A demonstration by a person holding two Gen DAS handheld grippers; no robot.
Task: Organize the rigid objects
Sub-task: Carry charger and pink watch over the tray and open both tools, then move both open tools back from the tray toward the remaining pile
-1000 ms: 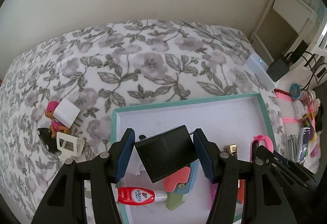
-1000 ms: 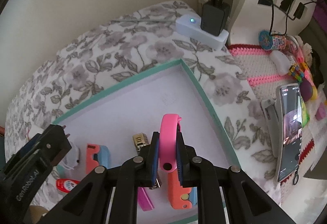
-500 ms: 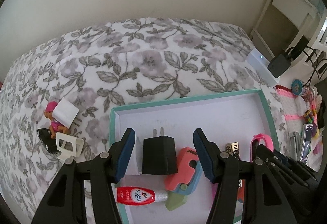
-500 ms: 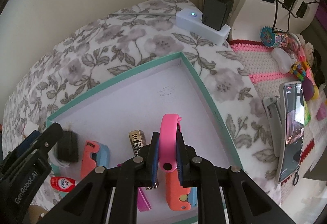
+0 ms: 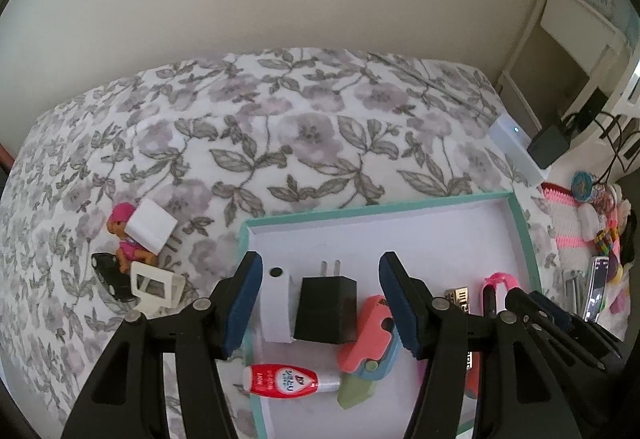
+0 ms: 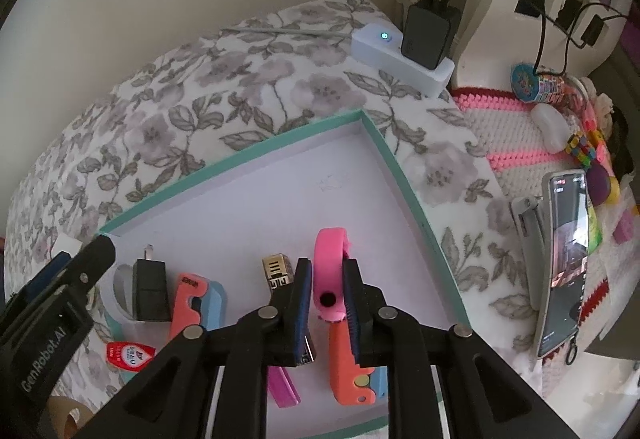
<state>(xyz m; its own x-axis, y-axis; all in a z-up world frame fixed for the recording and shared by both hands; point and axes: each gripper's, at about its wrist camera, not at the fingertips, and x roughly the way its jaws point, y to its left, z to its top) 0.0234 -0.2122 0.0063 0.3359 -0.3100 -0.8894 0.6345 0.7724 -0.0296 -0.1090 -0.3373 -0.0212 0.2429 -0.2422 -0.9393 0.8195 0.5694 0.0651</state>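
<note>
Just changed: a second ago the black plug adapter (image 5: pixel 326 309) sat tilted between the fingers of the left claw (image 5: pixel 320 309); half a second ago it was already lying flat in the tray, and it lies the same way now, prongs pointing away from the claw.
Meaning for the task: I judge this item as put away; the left claw is free for another loose piece.
Left claw: spread wide, holding nothing, both blue pads clear of the adapter.
Adapter relative to left claw: directly between and below the open fingers, touching neither; a white block (image 5: pixel 275 303) lies just beside it on the left-finger side, a pink and blue cutter (image 5: pixel 370 339) on the right-finger side.
Tray: teal-rimmed box (image 5: pixel 360 209), its far half bare ahead of both claws.
Right claw: (image 6: pixel 326 299) clamped on a pink band (image 6: pixel 328 271), as in the earlier views; the band stands upright between the pads, above the tray floor.
Near right claw: a gold patterned piece (image 6: pixel 278 271) just left of the left finger; an orange cutter (image 6: pixel 344 363) beneath the fingers.
Still outside the tray: off to the left claw's left on the floral cover, a white charger (image 5: pixel 152 226), a small doll (image 5: pixel 126 235), a white frame (image 5: pixel 154 285).
Likely next: setting the band down, then fetching those.
</note>
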